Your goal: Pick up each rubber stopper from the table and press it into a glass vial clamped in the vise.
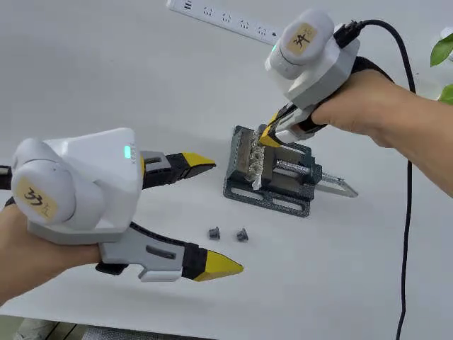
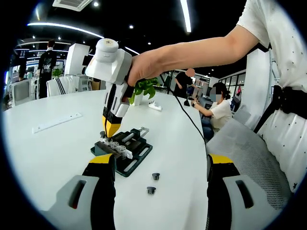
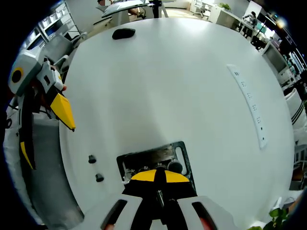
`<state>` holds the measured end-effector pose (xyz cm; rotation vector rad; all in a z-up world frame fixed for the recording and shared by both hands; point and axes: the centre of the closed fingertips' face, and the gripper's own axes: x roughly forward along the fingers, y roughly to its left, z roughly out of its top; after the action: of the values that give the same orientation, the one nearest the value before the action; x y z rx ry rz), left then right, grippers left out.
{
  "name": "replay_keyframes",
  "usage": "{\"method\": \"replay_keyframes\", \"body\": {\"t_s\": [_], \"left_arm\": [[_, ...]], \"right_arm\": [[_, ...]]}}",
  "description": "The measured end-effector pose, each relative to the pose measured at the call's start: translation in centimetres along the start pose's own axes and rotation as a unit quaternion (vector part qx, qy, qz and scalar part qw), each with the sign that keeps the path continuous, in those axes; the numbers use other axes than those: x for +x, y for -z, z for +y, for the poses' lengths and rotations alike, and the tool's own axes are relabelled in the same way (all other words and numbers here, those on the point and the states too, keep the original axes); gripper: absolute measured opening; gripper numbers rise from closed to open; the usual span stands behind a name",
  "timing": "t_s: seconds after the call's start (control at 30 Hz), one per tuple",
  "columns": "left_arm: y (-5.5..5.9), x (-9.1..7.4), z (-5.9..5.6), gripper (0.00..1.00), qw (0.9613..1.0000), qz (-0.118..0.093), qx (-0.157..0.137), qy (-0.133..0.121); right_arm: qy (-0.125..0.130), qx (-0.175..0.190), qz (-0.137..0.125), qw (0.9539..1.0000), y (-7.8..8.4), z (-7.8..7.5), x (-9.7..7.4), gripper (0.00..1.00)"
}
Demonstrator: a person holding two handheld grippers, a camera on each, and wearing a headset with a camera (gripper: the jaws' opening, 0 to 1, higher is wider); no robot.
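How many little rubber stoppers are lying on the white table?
2. One stopper lies beside the other stopper on the table, near the vise. More may be hidden at the vials under the right gripper.

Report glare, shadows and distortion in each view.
Head view: even light, faint shadows, vise and both loose stoppers sharp. Left gripper view: fisheye bows the table edge, ceiling lights glare. Right gripper view: table curves strongly; the shut right gripper covers part of the vise.
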<state>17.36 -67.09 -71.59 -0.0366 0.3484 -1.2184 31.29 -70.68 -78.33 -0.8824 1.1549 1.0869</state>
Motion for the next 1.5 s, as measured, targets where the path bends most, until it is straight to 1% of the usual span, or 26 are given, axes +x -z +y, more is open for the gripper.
{"method": "replay_keyframes", "body": {"t_s": [0.17,0.23,0.3,0.33,0.77,0.9,0.97,1.0,1.07,1.13,1.27,1.5], "left_arm": [[0.0,-0.1,-0.1,0.78,1.0000,0.003,0.002,-0.001],[0.1,-0.3,-0.1,0.78,1.0000,0.005,0.004,-0.003],[0.0,-0.4,0.0,0.78,1.0000,0.005,0.004,-0.005],[-0.1,-0.5,0.0,0.78,1.0000,0.005,0.005,-0.006],[-0.2,-0.7,0.0,0.78,0.9998,0.012,0.007,-0.013],[-0.3,-0.7,0.0,0.78,0.9998,0.013,0.008,-0.013],[-0.4,-0.7,0.0,0.78,0.9998,0.014,0.008,-0.014],[-0.3,-0.7,0.1,0.78,0.9997,0.015,0.008,-0.015],[-0.3,-0.8,0.1,0.77,0.9997,0.017,0.008,-0.015],[-0.3,-0.8,0.1,0.77,0.9997,0.019,0.009,-0.016],[-0.4,-0.7,0.0,0.77,0.9996,0.021,0.010,-0.015],[-0.5,-0.8,0.0,0.77,0.9995,0.026,0.013,-0.017]], "right_arm": [[0.000,0.007,-0.008,0.9999,0.0,-0.2,0.1,0.00],[-0.001,0.013,-0.016,0.9998,0.2,-0.2,0.0,0.00],[-0.001,0.011,-0.022,0.9997,0.2,-0.3,0.0,0.00],[-0.003,0.019,-0.027,0.9995,0.2,-0.3,0.0,0.00],[-0.003,0.039,-0.060,0.9974,0.1,-0.3,0.0,0.00],[-0.002,0.046,-0.068,0.9966,0.2,-0.1,-0.2,0.00],[-0.002,0.047,-0.072,0.9963,0.1,-0.2,-0.2,0.00],[-0.001,0.048,-0.072,0.9963,0.1,-0.2,-0.2,0.01],[0.003,0.049,-0.074,0.9960,0.4,-0.2,-0.3,0.04],[0.003,0.052,-0.080,0.9954,0.5,-0.2,-0.6,0.03],[0.006,0.060,-0.088,0.9943,0.8,-0.3,-1.2,0.04],[0.008,0.069,-0.106,0.9919,0.8,-0.1,-2.2,0.08]]}}
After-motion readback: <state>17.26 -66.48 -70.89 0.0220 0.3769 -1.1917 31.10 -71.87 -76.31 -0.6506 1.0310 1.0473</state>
